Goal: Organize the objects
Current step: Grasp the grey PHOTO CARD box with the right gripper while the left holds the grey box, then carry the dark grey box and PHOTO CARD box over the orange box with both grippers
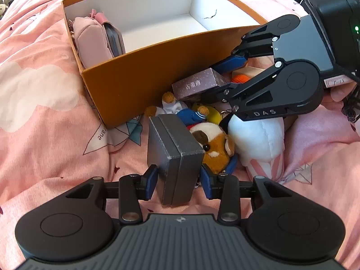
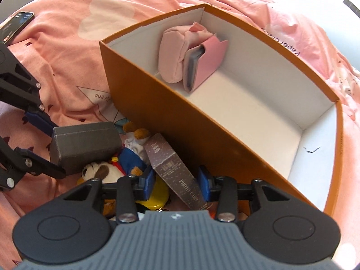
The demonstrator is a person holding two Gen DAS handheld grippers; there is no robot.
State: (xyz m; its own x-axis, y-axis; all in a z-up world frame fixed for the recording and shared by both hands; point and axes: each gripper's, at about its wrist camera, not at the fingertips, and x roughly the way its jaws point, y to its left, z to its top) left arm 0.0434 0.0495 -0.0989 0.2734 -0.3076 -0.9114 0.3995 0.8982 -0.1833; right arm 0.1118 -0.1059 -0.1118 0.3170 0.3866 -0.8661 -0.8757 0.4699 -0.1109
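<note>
Left gripper (image 1: 177, 181), nearest the lens at 6 o'clock of its own view: blue pads partly apart, clamped on one grey box (image 1: 174, 157); both pads press its long faces. Box stands tilted on the pink bedspread (image 1: 45, 123), its far end touching a brown-and-white plush dog (image 1: 213, 144).

Right gripper (image 2: 175, 185): jaws partly apart around one mauve card box (image 2: 173, 168) printed "PHOTO CARD". Box sits slantwise between the pads; firm contact cannot be told. No earlier frame to compare.

Counts: one orange carton (image 1: 144, 76), open, white inside, at 12 o'clock of the left view. Inside it, at its 10 o'clock end, one pale pink pouch (image 1: 92, 40) and one pink wallet (image 2: 207, 60), touching. One white plush (image 1: 258, 139) at 3 o'clock. One phone (image 2: 15, 25) on the bedspread at 10 o'clock of the right view.
</note>
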